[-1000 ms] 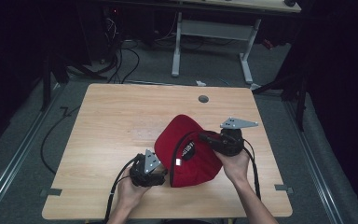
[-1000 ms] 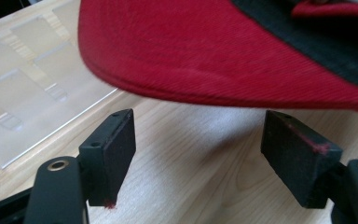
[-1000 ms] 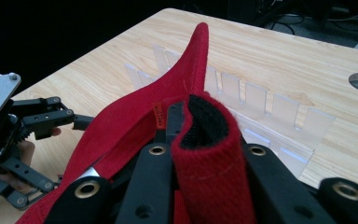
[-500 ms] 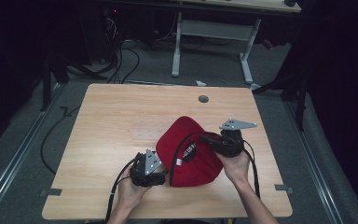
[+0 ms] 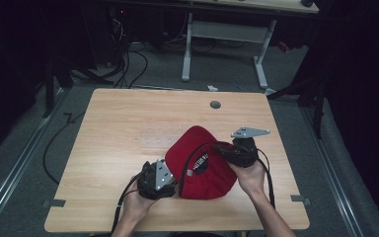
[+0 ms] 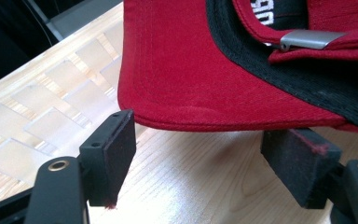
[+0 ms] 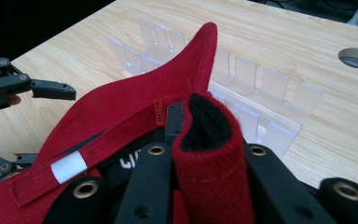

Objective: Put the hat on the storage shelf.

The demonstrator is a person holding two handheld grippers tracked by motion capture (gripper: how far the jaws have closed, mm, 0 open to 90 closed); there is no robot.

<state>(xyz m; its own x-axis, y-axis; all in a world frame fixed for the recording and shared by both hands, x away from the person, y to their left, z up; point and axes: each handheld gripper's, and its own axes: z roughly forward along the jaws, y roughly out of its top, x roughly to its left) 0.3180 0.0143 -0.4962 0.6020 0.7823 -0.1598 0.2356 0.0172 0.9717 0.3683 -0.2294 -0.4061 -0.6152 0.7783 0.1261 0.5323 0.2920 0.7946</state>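
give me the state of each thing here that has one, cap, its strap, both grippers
red cap: upside down on the table, rear edge lifted, brim low by the left gripper
strap buckle: fastened on the strap
left gripper: open, fingers either side of the brim edge, not touching
right gripper: shut on the cap's folded rim
table: bare wood, grommet hole uncovered
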